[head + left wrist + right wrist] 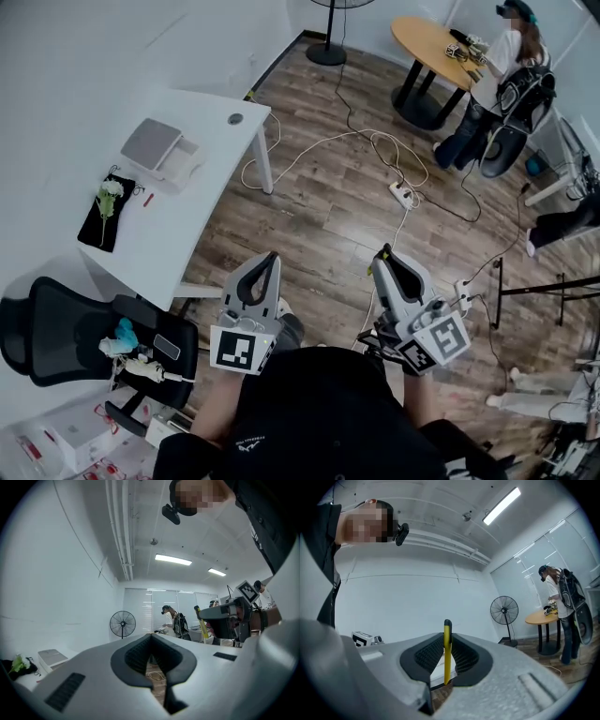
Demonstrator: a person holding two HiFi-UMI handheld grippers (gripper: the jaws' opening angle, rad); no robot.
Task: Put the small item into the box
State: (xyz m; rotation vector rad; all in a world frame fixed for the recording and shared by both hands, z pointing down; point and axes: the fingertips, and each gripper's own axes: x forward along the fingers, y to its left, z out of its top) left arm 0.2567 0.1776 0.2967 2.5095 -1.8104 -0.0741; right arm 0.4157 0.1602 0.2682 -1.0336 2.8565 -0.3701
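A wooden floor filled most of the head view, crossed by a white cable running to a power strip. A white tabletop stood at ten o'clock from the two grippers. A black chair loaded with small clutter sat at eight o'clock. At one o'clock, far off, a person stood beside a round wooden table. A standing fan stood near that table.

On the tabletop, toward its far end, lay what looked like the box, grey and white, though it was too small in the view to tell whether it was open. Nearer, at the tabletop's nine o'clock edge, a black cloth carried a white flower.

Both grippers were held close to the person's body over the floor, well apart from the tabletop, with jaws pointing toward twelve o'clock. The left gripper had its jaws together at the tips with nothing between them; only floor showed through the gap lower down. The right gripper had its jaws clamped on the small item, a thin yellow stick with a dark tip. The stick stood upright between the pads, its tip just above them, well apart from the box.
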